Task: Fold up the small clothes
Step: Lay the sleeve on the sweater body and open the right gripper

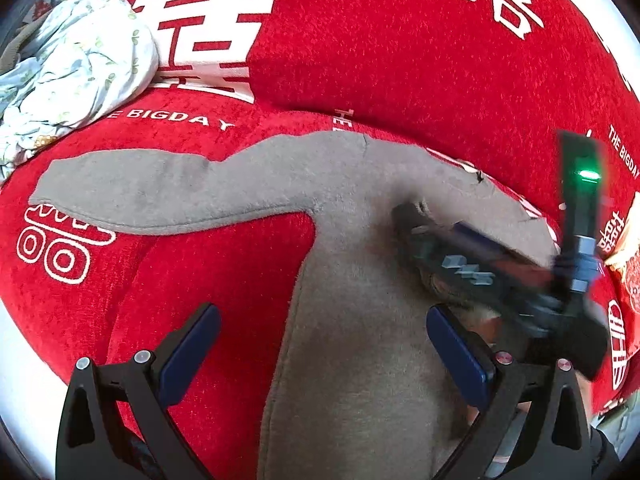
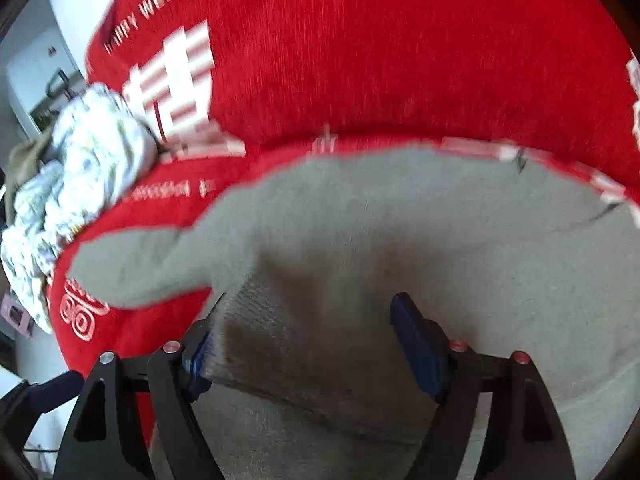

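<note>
- Nearest in the left wrist view: left gripper (image 1: 322, 346), jaws wide apart, pads clear of any cloth; gripping nothing.
- Between and beyond those jaws: grey garment (image 1: 360, 340), body running from the bottom edge away toward the sofa back, lower hem cut off by the frame.
- Nearest in the right wrist view: right gripper (image 2: 306, 338), jaws spread, a folded-over grey flap (image 2: 280, 340) lying between them; left pad just beside the flap's edge, right pad apart from it; contact on the left pad hard to judge through blur.
- Farther out: one sleeve (image 1: 160, 196) stretched flat to the left, long axis crosswise to the body, cuff end pointing at the left edge.
- Right side of the garment in the left wrist view partly hidden under the right gripper's dark body, with a green light showing; smeared by motion.
- Under everything: red sofa cover (image 1: 400, 60) with white lettering.
- Farthest, upper left: crumpled floral cloth (image 1: 80, 64), well apart from the garment and both grippers.
- Right wrist view blurred throughout; print and seams hard to read.
</note>
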A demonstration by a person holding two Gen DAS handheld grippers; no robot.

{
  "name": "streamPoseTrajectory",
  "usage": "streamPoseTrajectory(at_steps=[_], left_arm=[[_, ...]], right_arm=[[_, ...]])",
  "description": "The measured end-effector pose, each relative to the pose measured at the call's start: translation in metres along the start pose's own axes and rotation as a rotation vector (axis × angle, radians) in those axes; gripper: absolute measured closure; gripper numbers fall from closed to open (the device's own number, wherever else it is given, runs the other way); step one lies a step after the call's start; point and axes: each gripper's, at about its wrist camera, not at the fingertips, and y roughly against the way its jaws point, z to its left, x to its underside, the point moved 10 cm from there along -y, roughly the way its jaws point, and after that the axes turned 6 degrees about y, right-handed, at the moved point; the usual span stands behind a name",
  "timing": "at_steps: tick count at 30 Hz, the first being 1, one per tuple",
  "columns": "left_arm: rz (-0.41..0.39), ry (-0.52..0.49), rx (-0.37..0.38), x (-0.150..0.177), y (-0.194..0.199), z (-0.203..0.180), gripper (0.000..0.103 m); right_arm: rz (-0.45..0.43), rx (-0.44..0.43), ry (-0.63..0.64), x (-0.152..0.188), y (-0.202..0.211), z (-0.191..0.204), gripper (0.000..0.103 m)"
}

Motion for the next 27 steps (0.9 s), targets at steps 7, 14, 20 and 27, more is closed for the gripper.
streamPoseTrajectory(at_steps=[7,14,20,27], left_arm=[[0.003,-0.024,0.018,-0.011,-0.001,-0.028,0.000],[0.039,-0.159,0.079,-0.010,-0.033,-0.116,0.000],[0.093,-0.270,-0.022,0.006,-0.094,-0.152,0.000],[0.062,-0.260,-0.092,0.007,-0.103,-0.120,0.000]], right_arm=[[-0.116,0.058,-0.081,-0.022,0.062,-0.076,0.022],[0.012,0.283,-0.193,0.024,0.067,-0.188,0.022],[0.093,0.379,-0.175,0.053,0.061,-0.232,0.022],[0.045,0.429,-0.092,0.046,0.073,-0.217,0.022]])
